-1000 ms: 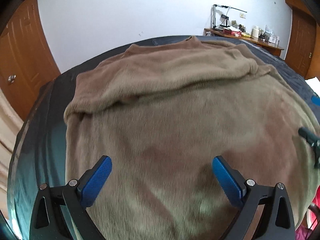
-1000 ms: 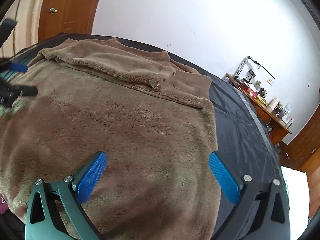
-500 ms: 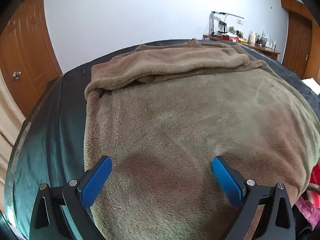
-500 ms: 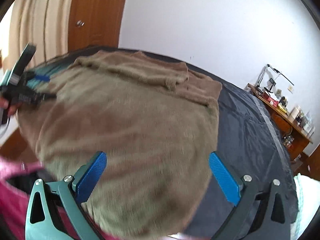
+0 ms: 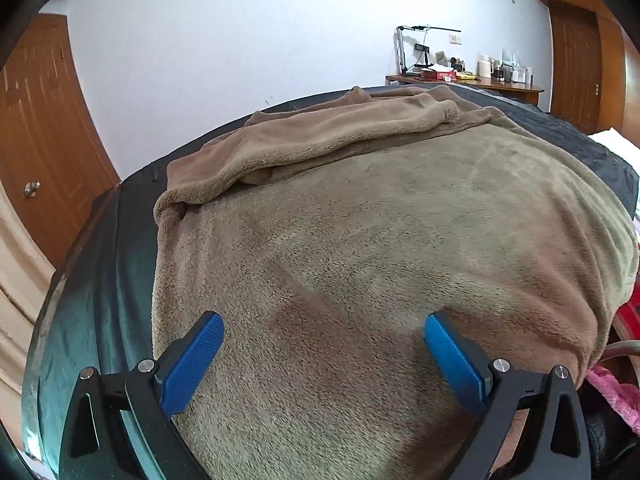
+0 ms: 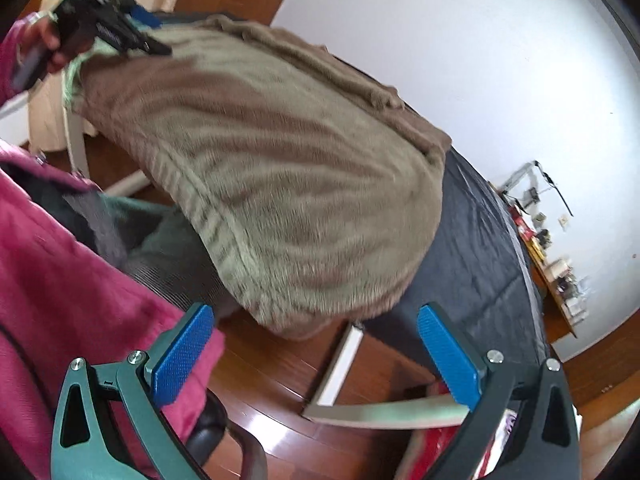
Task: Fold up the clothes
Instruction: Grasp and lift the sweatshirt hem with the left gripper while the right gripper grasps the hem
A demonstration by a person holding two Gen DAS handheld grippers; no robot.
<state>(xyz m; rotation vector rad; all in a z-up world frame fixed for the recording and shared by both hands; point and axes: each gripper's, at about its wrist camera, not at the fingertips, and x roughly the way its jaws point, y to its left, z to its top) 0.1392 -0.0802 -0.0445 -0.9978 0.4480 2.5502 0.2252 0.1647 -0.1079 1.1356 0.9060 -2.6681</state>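
A brown fleece sweater (image 5: 360,240) lies spread over a dark-covered table (image 5: 100,280), its sleeves folded across the top and its hem hanging over the near edge (image 6: 288,304). My left gripper (image 5: 324,354) hovers open just above the sweater's lower part, nothing between its blue pads. My right gripper (image 6: 316,356) is open too, pulled back off the table edge, below and in front of the hanging hem. In the right wrist view the left gripper (image 6: 116,28) shows at the upper left, held by a hand.
A person's pink sleeve (image 6: 60,300) fills the left of the right wrist view, above a wooden floor (image 6: 280,420). A cluttered desk (image 5: 460,80) stands at the far wall, with wooden doors (image 5: 36,140) on both sides. Pink cloth (image 5: 616,392) lies at the lower right.
Both grippers have drawn back toward the near edge and stayed open. The right one has dropped off the table and tilted, so the hem, floor and pink sleeve now show.
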